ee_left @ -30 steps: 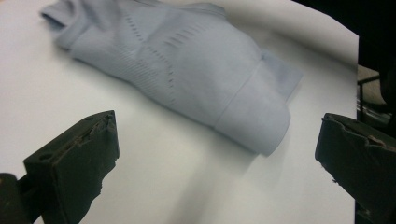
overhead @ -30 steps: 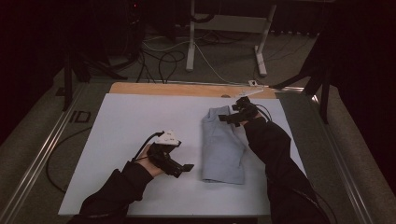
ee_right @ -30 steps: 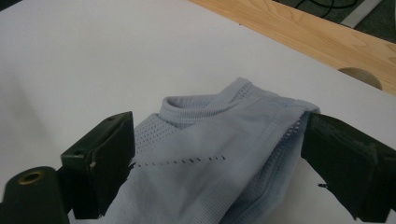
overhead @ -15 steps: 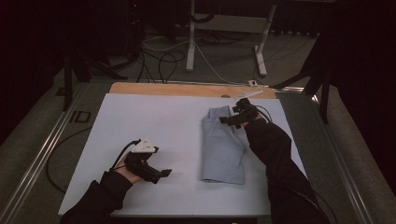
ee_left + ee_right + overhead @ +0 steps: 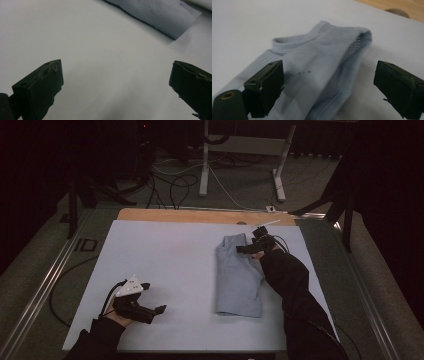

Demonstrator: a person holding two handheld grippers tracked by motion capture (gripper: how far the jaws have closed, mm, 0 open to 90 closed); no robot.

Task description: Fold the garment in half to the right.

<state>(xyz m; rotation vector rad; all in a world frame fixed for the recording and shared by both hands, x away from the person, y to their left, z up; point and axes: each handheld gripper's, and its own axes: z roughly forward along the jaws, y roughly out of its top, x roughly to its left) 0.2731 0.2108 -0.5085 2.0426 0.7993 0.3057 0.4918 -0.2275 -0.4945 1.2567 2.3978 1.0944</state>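
Observation:
A light blue garment (image 5: 239,275) lies folded lengthwise on the white table cover (image 5: 170,255), right of centre. My right gripper (image 5: 246,248) hovers open over its far end, jaws astride the collar and the folded edge (image 5: 329,67). Toward the near left corner, my left gripper (image 5: 156,312) rests low over bare cover, open, nothing between its jaws. In the left gripper view the garment's near hem (image 5: 160,15) lies ahead, well beyond the gripper (image 5: 116,75).
A wooden strip (image 5: 200,216) borders the table's far edge. Metal rails (image 5: 45,290) run along both sides. Cables and a white stand (image 5: 205,165) sit on the floor behind the table.
My left gripper has drawn back toward the near left corner, away from the garment. The right gripper has stayed over the garment's far end.

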